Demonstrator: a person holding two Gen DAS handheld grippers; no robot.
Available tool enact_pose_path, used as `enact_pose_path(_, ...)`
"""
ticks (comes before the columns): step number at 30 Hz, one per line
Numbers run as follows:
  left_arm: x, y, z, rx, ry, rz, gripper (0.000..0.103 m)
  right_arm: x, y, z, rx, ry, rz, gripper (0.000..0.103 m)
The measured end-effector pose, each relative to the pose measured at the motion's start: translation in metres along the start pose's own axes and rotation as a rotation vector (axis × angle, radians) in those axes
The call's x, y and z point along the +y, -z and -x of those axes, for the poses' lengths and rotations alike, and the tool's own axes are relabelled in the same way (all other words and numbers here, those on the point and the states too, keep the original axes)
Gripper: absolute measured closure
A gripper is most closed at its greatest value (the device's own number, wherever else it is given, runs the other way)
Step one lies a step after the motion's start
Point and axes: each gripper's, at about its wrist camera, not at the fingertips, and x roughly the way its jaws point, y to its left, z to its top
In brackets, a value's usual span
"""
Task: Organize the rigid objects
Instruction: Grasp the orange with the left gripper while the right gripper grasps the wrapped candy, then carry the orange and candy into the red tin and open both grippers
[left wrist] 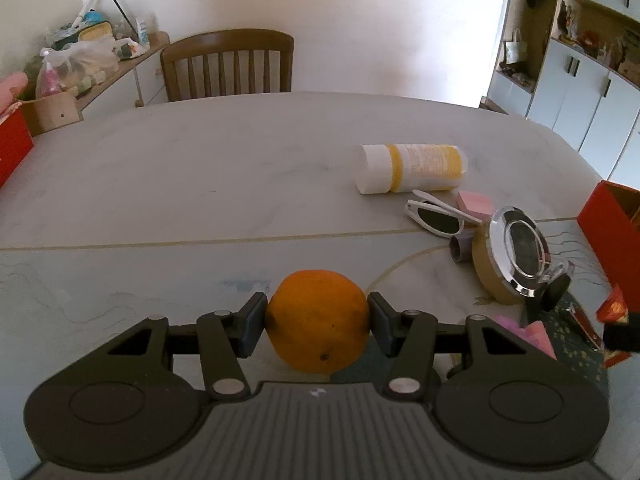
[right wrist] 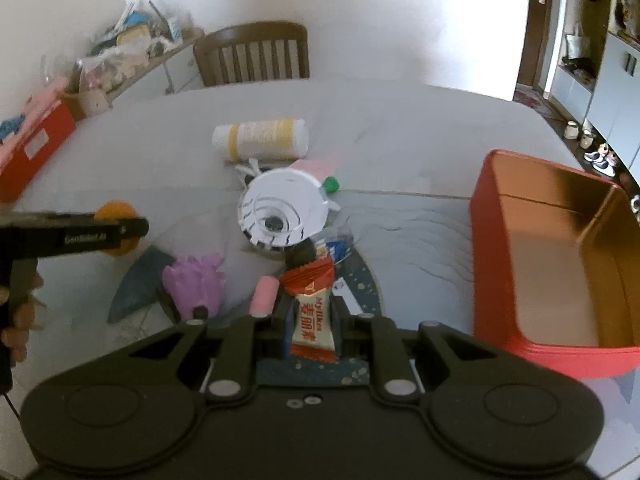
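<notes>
On the pale table [left wrist: 200, 168], left gripper [left wrist: 317, 316] pinches the orange [left wrist: 318, 320], right gripper [right wrist: 312, 324] the candy packet [right wrist: 313, 320]; lift each clear (slowly) toward the red box [right wrist: 492, 280].

One orange [left wrist: 318, 322], one bottle [left wrist: 412, 168], one sunglasses [left wrist: 436, 218], two red boxes [right wrist: 552, 256], one chair [left wrist: 228, 64]
</notes>
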Motion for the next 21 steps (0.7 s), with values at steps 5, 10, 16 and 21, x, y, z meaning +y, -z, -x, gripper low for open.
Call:
enact_pose_path(5,-0.002,-0.002,0.021,-0.006,0.015,0.003,0.049,-0.009,-0.005,0.022,-0.034,0.017,-0.025,0.085)
enact_pose_path(10,-0.015,-0.01,0.045,-0.012,0.051,-0.006,0.049,-0.024,-0.008,0.045,-0.071,0.029,-0.054,0.085)
enact_pose_path(16,-0.046,-0.02,0.067,-0.005,0.112,-0.019,0.049,-0.052,-0.01,0.065,-0.104,0.043,-0.078,0.085)
enact_pose_path(21,-0.086,-0.027,0.08,-0.017,0.146,-0.06,0.049,-0.079,-0.012,0.073,-0.125,0.047,-0.063,0.085)
